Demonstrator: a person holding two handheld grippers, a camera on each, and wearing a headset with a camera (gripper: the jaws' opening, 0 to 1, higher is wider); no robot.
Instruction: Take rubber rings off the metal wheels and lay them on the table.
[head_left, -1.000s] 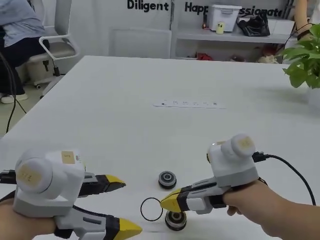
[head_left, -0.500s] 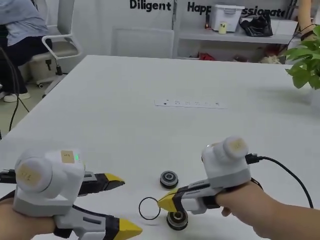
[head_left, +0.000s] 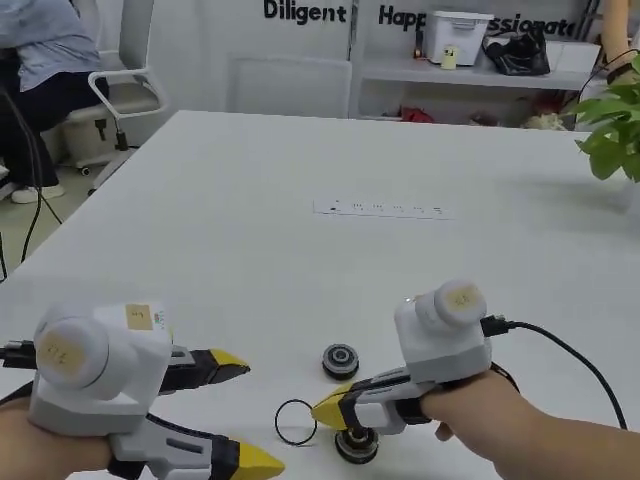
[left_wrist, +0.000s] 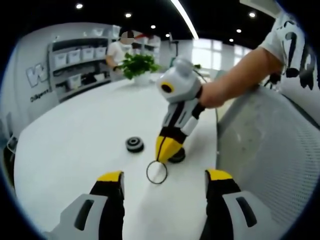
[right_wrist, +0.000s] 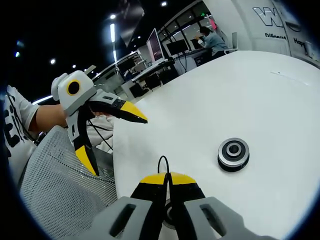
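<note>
Worktop (head_left: 300, 250): white, carries both wheels and receives freed rings.
Left gripper (head_left: 253, 412): jaws wide apart, empty, waiting beside the work.
Right gripper (head_left: 325, 410): jaws closed on the ring's edge, probably to lay it clear.
Far wheel (head_left: 340, 360): apart, apparently untouched (dark rim).
Near wheel (head_left: 357, 445): under the right gripper.
Rubber ring (head_left: 280, 424): pinched, low over the worktop; drawn slightly farther from the near wheel than a second ago.

The left gripper (head_left: 262, 415) and the right gripper (head_left: 322, 408) had pale grey shells and black jaws with yellow tips, a black cable (head_left: 560, 345) ran from the right one's rear, and the person wore a white short sleeve (left_wrist: 292, 45) printed in black.
</note>
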